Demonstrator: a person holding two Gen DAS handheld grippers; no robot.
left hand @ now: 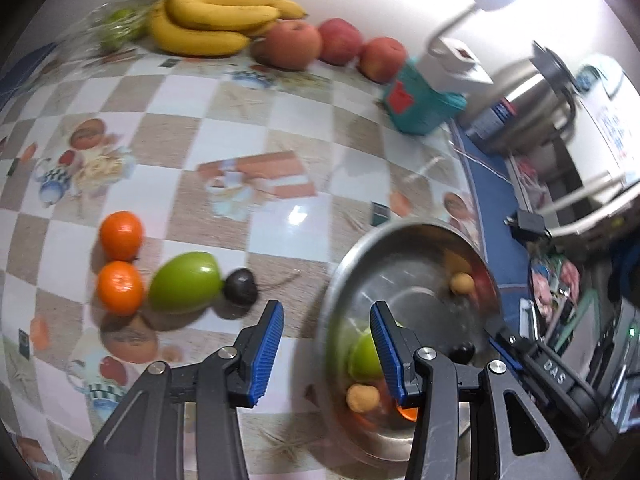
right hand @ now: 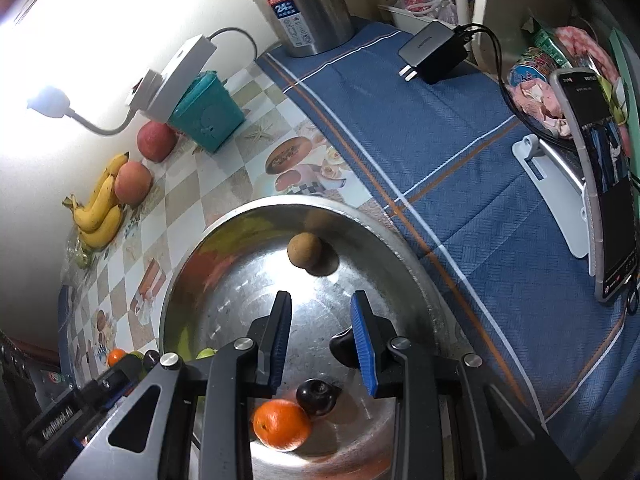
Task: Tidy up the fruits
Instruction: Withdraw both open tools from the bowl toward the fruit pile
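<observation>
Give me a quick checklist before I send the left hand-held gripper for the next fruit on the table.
1. Left hand-held gripper empty: ok, jaws apart, nothing between them.
2. Right hand-held gripper empty: ok, it is above the bowl with nothing between its pads.
3. All loose fruit in the bowl: not ok. Two oranges, a green fruit and a dark fruit lie on the tablecloth.
4. Room in the bowl: ok, bare metal in the middle.
5. Target free to grasp: cannot tell. The green fruit touches or nearly touches its neighbours.
</observation>
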